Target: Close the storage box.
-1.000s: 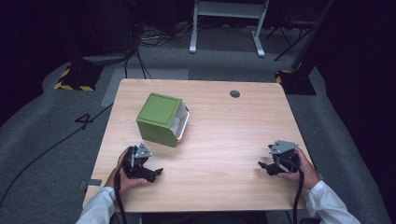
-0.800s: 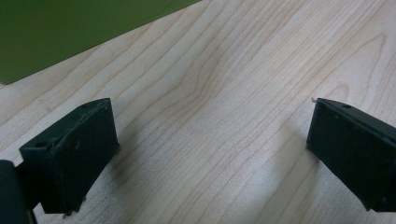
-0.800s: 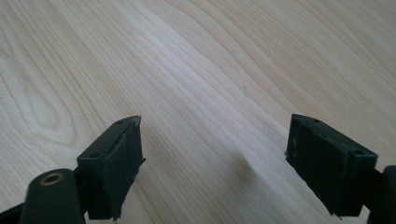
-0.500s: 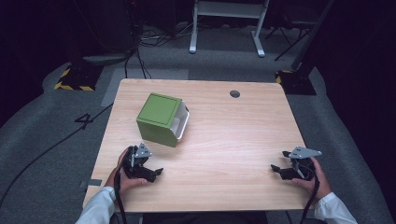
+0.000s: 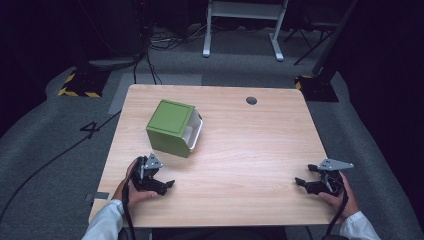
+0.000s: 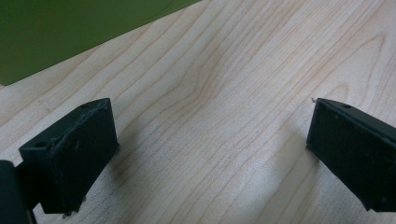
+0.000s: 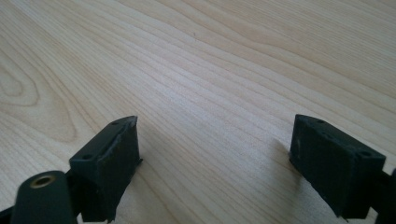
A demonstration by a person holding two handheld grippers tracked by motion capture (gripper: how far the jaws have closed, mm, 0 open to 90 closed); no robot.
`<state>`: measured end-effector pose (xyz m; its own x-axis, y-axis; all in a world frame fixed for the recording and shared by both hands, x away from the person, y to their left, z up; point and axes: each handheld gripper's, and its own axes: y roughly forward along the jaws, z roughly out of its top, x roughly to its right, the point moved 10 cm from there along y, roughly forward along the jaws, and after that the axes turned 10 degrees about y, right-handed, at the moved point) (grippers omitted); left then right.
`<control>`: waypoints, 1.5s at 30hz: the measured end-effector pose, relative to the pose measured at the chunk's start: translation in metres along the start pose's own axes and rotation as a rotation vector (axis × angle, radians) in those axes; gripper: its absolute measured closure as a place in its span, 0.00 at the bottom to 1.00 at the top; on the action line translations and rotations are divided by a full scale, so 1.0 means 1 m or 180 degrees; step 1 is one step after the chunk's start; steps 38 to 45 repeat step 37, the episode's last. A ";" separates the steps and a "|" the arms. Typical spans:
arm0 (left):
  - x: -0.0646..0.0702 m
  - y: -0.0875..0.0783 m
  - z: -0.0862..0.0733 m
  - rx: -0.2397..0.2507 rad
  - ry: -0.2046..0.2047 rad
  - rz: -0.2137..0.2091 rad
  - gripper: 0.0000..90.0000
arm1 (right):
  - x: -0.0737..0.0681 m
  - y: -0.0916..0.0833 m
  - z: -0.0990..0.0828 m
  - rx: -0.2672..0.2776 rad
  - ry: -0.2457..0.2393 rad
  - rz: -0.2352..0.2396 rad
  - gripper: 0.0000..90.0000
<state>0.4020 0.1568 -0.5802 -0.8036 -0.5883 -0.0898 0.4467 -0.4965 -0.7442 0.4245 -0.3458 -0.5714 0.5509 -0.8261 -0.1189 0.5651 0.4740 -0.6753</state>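
A green box with a white inner part lies on the left half of the wooden table. My left gripper rests on the table just in front of the box, open, with bare wood between its jaws. In the left gripper view its jaws stand wide apart, and the green box is at the top left. My right gripper sits near the table's front right corner. Its jaws have just been opening and hold nothing.
A dark round hole sits near the table's far edge. Beyond the table are grey carpet, cables, a yellow-black striped base and a white stand's legs.
The right hand has moved outward toward the table's right edge and slightly down. The left hand and the green box have stayed put.
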 end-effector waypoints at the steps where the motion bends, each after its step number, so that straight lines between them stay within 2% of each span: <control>1: 0.000 0.000 0.000 0.0001 -0.0001 0.0000 0.02 | 0.000 0.000 0.000 0.0000 -0.0001 -0.0003 0.17; 45: -0.001 0.000 0.000 0.0002 0.0024 -0.0011 0.02 | 0.000 0.001 0.001 0.0010 0.0018 -0.0033 0.17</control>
